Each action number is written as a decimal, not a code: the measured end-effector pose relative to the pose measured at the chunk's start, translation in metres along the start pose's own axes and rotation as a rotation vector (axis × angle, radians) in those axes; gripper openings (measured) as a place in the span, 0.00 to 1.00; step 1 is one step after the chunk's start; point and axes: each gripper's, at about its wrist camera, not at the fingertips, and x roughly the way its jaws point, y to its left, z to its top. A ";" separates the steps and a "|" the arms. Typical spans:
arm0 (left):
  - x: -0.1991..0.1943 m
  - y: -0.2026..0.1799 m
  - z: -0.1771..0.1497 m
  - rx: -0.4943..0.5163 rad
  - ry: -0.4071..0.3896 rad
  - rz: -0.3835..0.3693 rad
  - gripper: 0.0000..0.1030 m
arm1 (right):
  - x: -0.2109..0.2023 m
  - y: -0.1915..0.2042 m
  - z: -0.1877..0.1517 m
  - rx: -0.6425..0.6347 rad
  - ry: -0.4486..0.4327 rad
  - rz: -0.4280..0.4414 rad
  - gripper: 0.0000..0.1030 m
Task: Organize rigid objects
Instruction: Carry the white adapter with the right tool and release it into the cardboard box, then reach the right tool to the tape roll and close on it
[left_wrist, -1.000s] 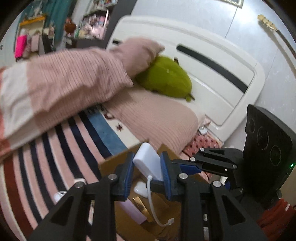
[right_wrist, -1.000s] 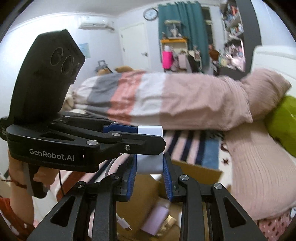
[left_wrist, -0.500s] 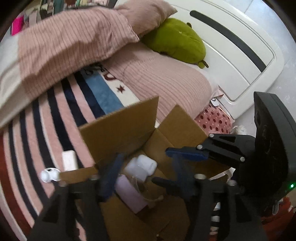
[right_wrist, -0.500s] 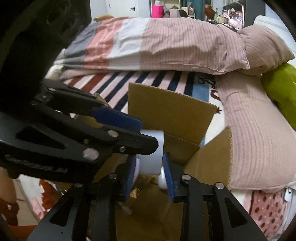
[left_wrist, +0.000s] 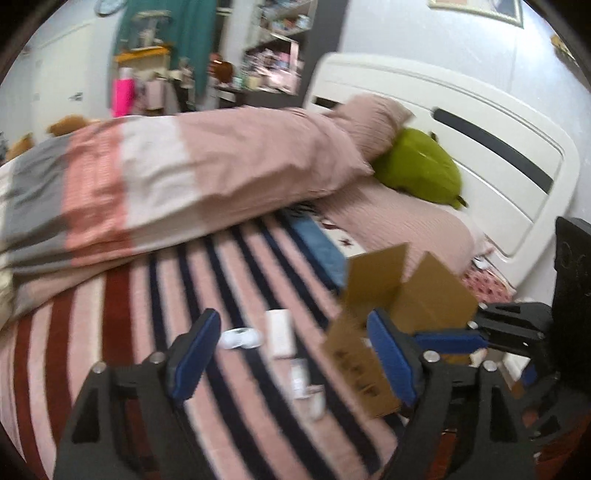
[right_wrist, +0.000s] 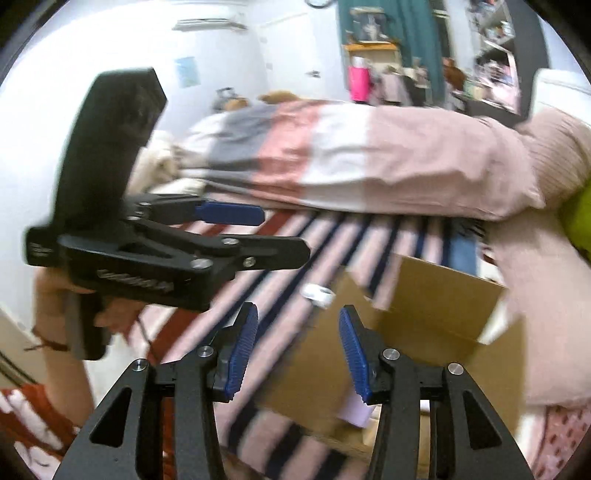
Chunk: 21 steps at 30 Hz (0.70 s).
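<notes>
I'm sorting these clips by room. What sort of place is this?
A bedroom, most likely: a bed with a white headboard, a folded pink, white and grey striped duvet and a green plush pillow. An open brown cardboard box sits on the striped sheet.

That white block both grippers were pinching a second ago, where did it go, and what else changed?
Both let it go over the cardboard box; it is no longer in sight. The left gripper and right gripper are empty, jaws opening, and have swung towards the white items on the striped bedspread. The box stayed put.
</notes>
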 end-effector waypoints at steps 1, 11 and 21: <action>-0.004 0.009 -0.007 -0.012 -0.008 0.016 0.79 | 0.006 0.013 0.000 -0.010 0.001 0.021 0.41; -0.005 0.090 -0.103 -0.159 -0.008 0.076 0.79 | 0.083 0.065 -0.035 -0.021 0.111 -0.003 0.41; -0.001 0.111 -0.159 -0.247 0.000 0.047 0.79 | 0.136 0.043 -0.097 0.101 0.162 -0.326 0.41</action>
